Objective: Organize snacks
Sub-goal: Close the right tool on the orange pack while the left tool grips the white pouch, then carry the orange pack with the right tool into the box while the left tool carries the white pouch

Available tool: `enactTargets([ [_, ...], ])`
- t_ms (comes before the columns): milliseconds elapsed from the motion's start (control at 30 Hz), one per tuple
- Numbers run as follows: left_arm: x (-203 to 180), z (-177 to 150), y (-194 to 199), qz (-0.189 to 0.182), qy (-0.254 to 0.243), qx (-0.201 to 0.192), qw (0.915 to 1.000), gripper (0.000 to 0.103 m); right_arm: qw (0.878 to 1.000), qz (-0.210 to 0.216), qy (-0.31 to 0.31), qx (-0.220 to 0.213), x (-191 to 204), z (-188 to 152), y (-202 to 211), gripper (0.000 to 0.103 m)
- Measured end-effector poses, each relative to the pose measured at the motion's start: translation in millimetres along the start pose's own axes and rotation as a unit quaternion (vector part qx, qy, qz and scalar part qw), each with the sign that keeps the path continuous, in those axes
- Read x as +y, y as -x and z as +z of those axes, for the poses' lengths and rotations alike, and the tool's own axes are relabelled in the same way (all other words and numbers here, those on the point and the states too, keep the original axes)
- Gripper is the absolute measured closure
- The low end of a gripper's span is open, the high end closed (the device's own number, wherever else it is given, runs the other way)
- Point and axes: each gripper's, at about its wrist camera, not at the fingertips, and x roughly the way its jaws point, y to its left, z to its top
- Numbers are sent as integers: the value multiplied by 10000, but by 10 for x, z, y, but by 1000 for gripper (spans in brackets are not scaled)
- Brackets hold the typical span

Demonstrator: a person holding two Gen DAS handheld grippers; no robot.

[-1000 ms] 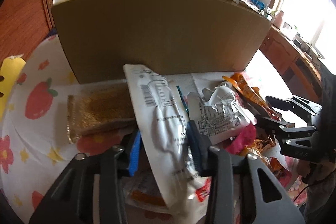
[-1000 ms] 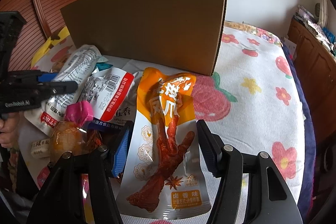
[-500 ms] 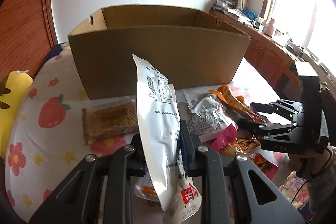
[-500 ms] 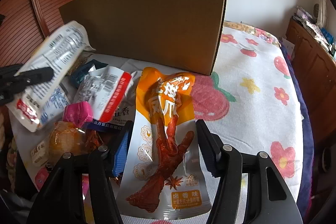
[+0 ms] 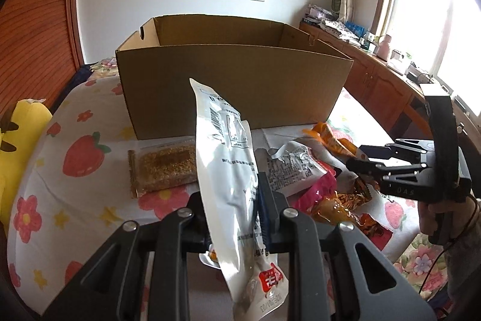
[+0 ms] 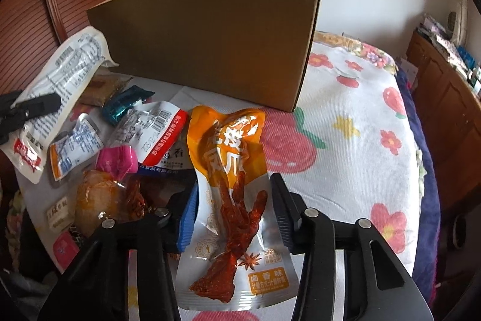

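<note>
My left gripper (image 5: 231,191) is shut on a long white snack packet (image 5: 225,155), which it holds upright above the pile and in front of the open cardboard box (image 5: 234,86). The right wrist view shows that gripper (image 6: 30,107) and the white packet (image 6: 60,80) at far left. My right gripper (image 6: 234,194) has its jaws closing on an orange chicken-feet packet (image 6: 228,170) that lies on the flowered bedcover. Both pads touch its sides, and the packet buckles between them. The left wrist view shows the right gripper (image 5: 356,155) over that orange packet (image 5: 327,137), to the right of the pile.
Loose snacks lie before the box (image 6: 210,44): a grain bar (image 5: 162,170), a silver-and-red packet (image 6: 156,131), a pink-wrapped piece (image 6: 115,160), a teal packet (image 6: 126,104) and a small sachet (image 6: 75,149). A yellow pillow (image 5: 18,140) lies left. Wooden cabinets (image 5: 375,80) stand right.
My left gripper closed on the white packet and lifted it off the pile, bringing the box's open top into view. My right gripper's jaws narrowed onto the orange packet.
</note>
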Motion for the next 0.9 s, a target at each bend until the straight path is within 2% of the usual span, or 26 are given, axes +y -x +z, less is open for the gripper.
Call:
enactTargets([
  [300, 2, -2, 33, -37, -24, -61, 10000, 81, 9999, 11, -122, -35, -33, -2, 78, 63],
  [900, 12, 290, 273, -45, -171, -450, 9988, 81, 9973, 71, 209, -707, 171, 228, 774, 62],
])
